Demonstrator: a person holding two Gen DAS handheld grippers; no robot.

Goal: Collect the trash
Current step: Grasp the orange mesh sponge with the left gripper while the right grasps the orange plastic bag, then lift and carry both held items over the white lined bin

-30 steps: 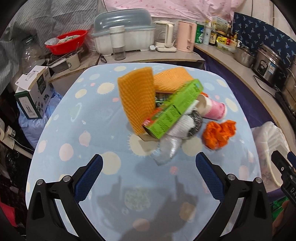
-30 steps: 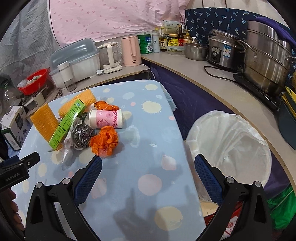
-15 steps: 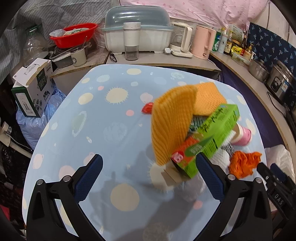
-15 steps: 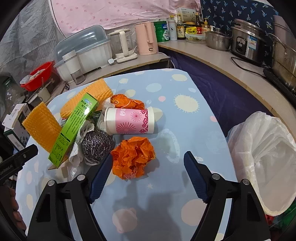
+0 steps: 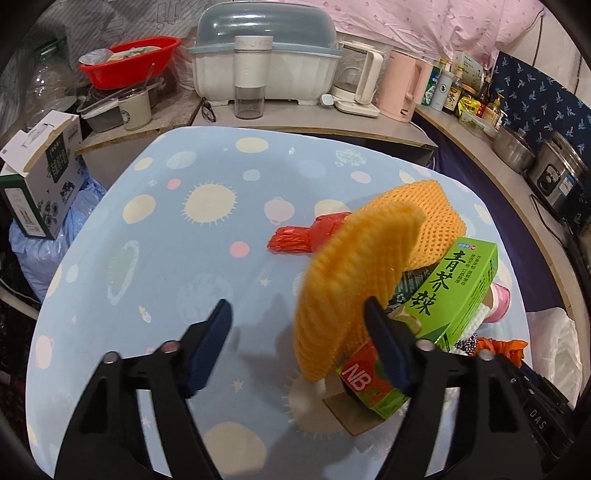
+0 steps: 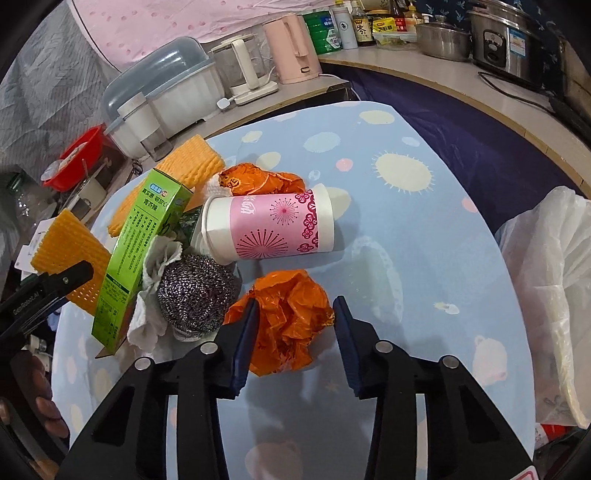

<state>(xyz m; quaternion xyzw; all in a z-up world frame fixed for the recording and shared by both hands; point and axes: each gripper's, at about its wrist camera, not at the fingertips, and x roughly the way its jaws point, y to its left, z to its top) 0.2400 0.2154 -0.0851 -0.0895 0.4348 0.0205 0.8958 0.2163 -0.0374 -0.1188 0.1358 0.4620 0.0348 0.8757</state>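
Note:
A trash pile lies on the blue spotted table (image 5: 207, 236). In the left wrist view an upright orange foam net (image 5: 347, 291) leans on a green box (image 5: 443, 310); my left gripper (image 5: 299, 336) is open, its right finger beside the net's lower edge. In the right wrist view my right gripper (image 6: 293, 325) is open, with its two fingers on either side of a crumpled orange plastic bag (image 6: 291, 317). Behind it lie a pink paper cup (image 6: 269, 225), a steel scourer (image 6: 197, 288), white tissue (image 6: 155, 266) and the green box (image 6: 144, 251).
A white-lined trash bin (image 6: 550, 295) stands off the table's right edge. A second orange net (image 6: 184, 173) and another orange wrapper (image 6: 258, 181) lie behind the cup. Counters with kettles, a dish box (image 5: 266, 62) and pots (image 6: 506, 33) ring the table.
My left gripper has moved forward and narrowed, reaching the upright foam net. My right gripper has advanced to the orange bag and narrowed around it.

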